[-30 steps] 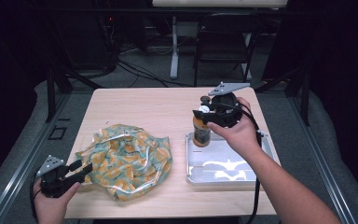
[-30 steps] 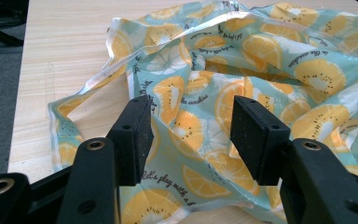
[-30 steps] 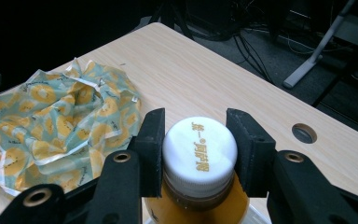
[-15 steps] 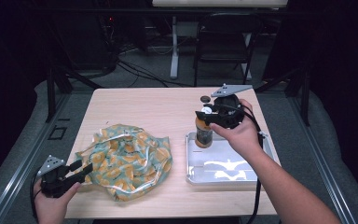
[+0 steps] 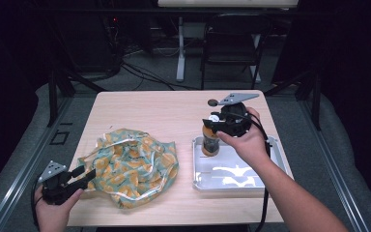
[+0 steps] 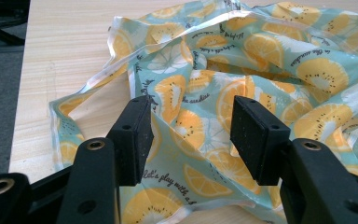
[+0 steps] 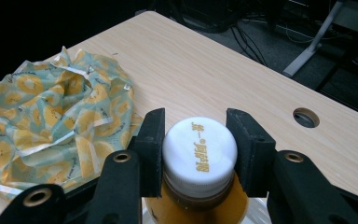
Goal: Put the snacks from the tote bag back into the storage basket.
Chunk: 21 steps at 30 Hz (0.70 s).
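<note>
right claw point(image 7: 193, 149) clamped on bottle point(image 5: 210, 140) cap, label hidden, left claw point(image 6: 191, 133) spread over bag point(image 6: 242, 84)

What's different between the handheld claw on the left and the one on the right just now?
The left gripper has open jaws with only the fruit-print bag lying beneath them; the right gripper clamps the white cap of an orange bottle. The left lies low and level at the table's near edge; the right comes at its bottle from above, over the metal tray. Both are black, two-jawed and hand-held.
</note>
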Each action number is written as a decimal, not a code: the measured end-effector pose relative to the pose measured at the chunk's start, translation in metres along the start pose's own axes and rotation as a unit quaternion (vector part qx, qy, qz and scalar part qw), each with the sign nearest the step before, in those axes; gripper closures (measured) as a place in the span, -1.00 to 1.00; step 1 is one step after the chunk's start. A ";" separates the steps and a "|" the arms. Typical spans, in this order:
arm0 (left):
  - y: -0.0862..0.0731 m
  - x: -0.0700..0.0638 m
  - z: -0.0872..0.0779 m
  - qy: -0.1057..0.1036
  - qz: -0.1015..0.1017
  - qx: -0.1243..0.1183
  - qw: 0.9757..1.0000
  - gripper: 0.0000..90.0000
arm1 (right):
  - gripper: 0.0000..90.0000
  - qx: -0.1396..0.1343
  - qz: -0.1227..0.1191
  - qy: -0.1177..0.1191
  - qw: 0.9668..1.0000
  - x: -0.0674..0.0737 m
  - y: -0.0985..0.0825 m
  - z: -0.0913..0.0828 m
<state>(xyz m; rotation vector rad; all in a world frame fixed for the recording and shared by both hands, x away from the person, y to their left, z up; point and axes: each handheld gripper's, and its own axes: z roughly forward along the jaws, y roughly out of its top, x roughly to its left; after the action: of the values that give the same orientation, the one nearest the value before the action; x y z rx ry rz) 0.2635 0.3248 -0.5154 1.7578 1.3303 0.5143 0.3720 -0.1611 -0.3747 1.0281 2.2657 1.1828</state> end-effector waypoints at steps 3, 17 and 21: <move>0.000 0.000 0.000 -0.001 0.001 0.002 1.000 0.08 | 0.31 0.001 0.001 -0.001 1.000 0.000 -0.003 0.002; 0.000 0.000 0.001 0.001 0.001 0.003 1.000 0.08 | 0.31 0.005 0.004 -0.012 1.000 -0.004 -0.015 0.018; 0.000 0.000 0.001 0.002 0.000 0.003 1.000 0.08 | 0.31 0.010 0.009 -0.011 1.000 -0.006 -0.017 0.024</move>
<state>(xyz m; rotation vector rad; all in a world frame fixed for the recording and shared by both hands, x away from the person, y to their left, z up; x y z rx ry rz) 0.2639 0.3243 -0.5161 1.7631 1.3348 0.5150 0.3840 -0.1593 -0.4024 1.0666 2.2610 1.1521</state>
